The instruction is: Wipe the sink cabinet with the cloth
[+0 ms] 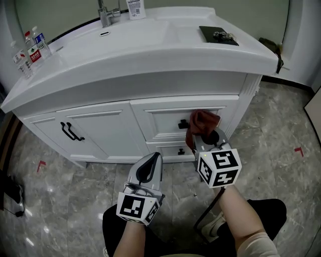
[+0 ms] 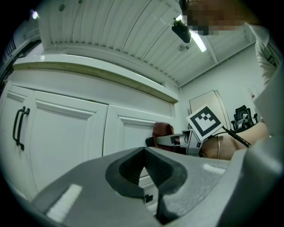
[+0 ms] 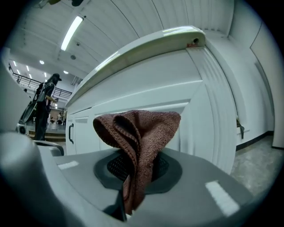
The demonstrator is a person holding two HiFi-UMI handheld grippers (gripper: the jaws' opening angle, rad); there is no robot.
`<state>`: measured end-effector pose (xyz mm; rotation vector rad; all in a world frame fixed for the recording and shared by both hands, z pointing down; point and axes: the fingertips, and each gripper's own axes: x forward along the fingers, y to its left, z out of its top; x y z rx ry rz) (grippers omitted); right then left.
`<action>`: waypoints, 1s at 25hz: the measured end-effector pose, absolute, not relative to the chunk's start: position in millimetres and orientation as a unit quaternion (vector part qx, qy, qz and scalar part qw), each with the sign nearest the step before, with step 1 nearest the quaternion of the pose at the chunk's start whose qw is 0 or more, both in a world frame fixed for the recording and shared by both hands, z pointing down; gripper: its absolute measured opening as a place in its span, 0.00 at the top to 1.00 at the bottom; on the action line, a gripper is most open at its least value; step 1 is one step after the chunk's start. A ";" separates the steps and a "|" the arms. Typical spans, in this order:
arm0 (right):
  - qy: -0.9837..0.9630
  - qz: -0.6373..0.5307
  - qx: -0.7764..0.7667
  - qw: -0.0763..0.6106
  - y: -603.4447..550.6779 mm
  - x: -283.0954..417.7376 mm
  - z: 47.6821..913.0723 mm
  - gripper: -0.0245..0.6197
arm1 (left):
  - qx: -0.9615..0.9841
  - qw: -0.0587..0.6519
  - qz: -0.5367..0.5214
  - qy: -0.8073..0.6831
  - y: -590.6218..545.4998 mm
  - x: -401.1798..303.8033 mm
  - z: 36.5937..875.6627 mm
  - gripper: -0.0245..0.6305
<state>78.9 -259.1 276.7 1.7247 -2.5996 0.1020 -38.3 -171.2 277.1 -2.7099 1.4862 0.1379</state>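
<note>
A brown cloth (image 1: 201, 124) (image 3: 137, 137) is pinched in my right gripper (image 1: 205, 138) (image 3: 133, 177), which is shut on it. The cloth bunches up above the jaws, close to the upper drawer front (image 1: 165, 118) of the white sink cabinet (image 1: 100, 125) (image 3: 195, 111). The cloth (image 2: 162, 131) and the right gripper show at the right of the left gripper view. My left gripper (image 1: 149, 165) (image 2: 144, 170) hangs lower, in front of the cabinet, jaws together with nothing between them.
A white countertop (image 1: 150, 45) with a basin, a faucet (image 1: 105, 12), water bottles (image 1: 31, 50) at the left and a black tray (image 1: 218, 35) at the right. Black handles (image 1: 71, 132) on the left doors. Grey marble floor (image 1: 281, 150) around; my knees below.
</note>
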 end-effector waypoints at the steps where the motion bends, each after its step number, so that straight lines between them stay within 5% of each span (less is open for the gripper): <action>1: -0.833 0.032 0.552 0.010 -260.0 80.0 276.9 0.84 | -0.876 0.024 0.042 0.480 -172.1 -36.4 277.9 0.96; 25: -0.766 0.066 0.640 0.005 -236.2 184.8 275.4 0.84 | -0.871 0.025 0.047 0.488 -163.5 -8.2 273.9 0.96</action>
